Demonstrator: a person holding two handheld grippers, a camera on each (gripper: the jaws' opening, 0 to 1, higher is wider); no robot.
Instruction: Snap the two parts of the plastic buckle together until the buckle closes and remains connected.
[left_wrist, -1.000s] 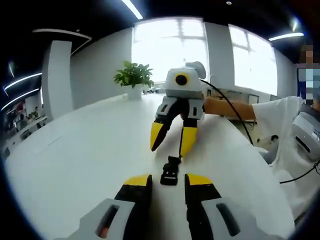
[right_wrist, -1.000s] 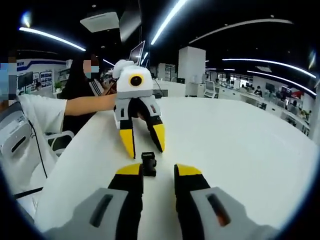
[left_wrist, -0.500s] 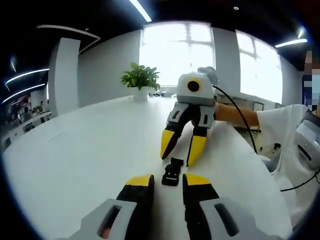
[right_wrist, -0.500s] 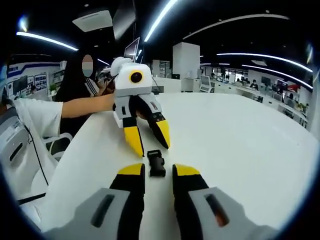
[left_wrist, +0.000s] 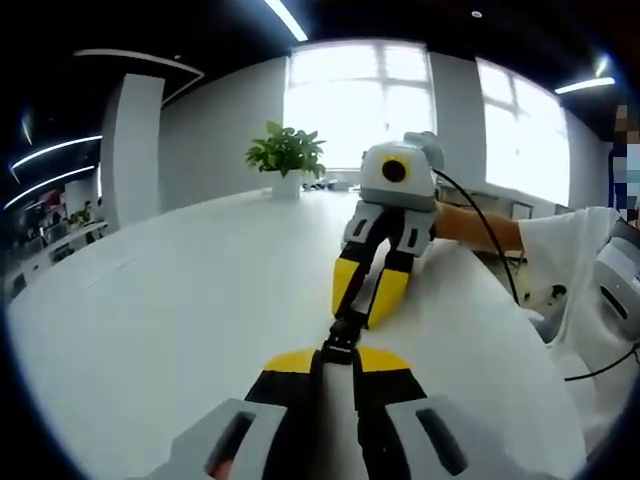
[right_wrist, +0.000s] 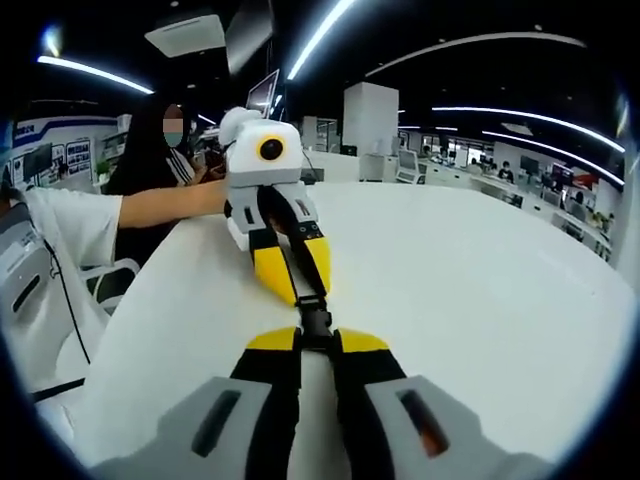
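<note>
A small black plastic buckle (left_wrist: 343, 333) sits just above the white table (left_wrist: 170, 310), caught between the two grippers, which face each other. In the left gripper view my left gripper (left_wrist: 335, 358) is shut on the near end of the buckle, while the right gripper (left_wrist: 362, 300) pinches the far end. From the right gripper view the buckle (right_wrist: 314, 320) lies between my right gripper (right_wrist: 318, 340), shut on it, and the left gripper (right_wrist: 293, 285), also shut. Whether the buckle's two halves are locked together is hidden by the jaws.
A potted plant (left_wrist: 285, 155) stands at the far end of the table. A person's arm (left_wrist: 480, 228) in a white sleeve holds the right gripper, with a black cable (left_wrist: 470, 225) trailing from it. Another person (right_wrist: 165, 150) sits behind. Open table surface (right_wrist: 480, 290) spreads on both sides.
Both grippers were open with the buckle lying on the table between them. They have moved in toward each other and shut on its two ends.
</note>
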